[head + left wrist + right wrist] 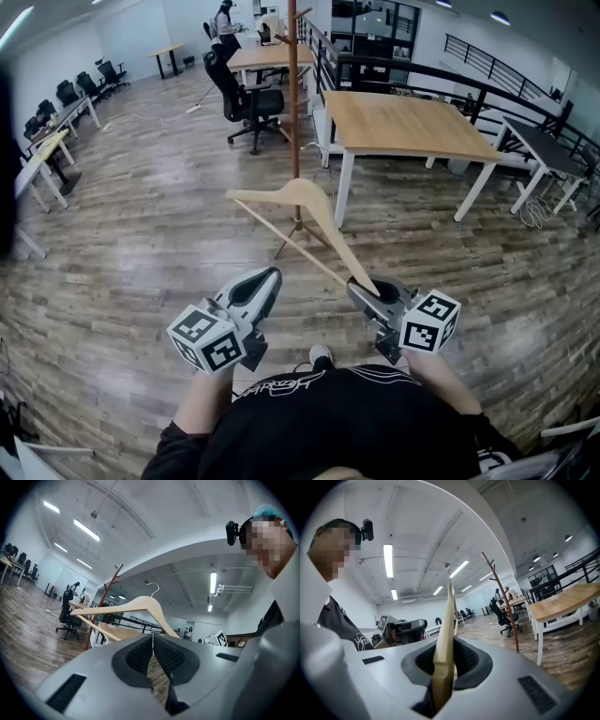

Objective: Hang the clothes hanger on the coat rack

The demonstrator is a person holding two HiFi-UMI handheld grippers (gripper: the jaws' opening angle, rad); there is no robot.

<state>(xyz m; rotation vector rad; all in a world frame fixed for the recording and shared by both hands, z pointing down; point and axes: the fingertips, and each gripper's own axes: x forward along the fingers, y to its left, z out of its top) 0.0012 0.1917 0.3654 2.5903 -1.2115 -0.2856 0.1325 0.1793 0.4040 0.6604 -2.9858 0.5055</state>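
Note:
A pale wooden clothes hanger with a metal hook is held out in front of me. My right gripper is shut on the end of one of its arms; in the right gripper view the hanger stands edge-on between the pads. My left gripper is shut with nothing in it, just left of the hanger. The wooden coat rack stands ahead on the floor, beyond the hanger, and shows as a branched pole in the right gripper view and as a reddish pole in the left gripper view.
A wooden table with white legs stands right of the rack. A black office chair and another table are behind it. Desks and chairs line the left side. A railing runs along the back right.

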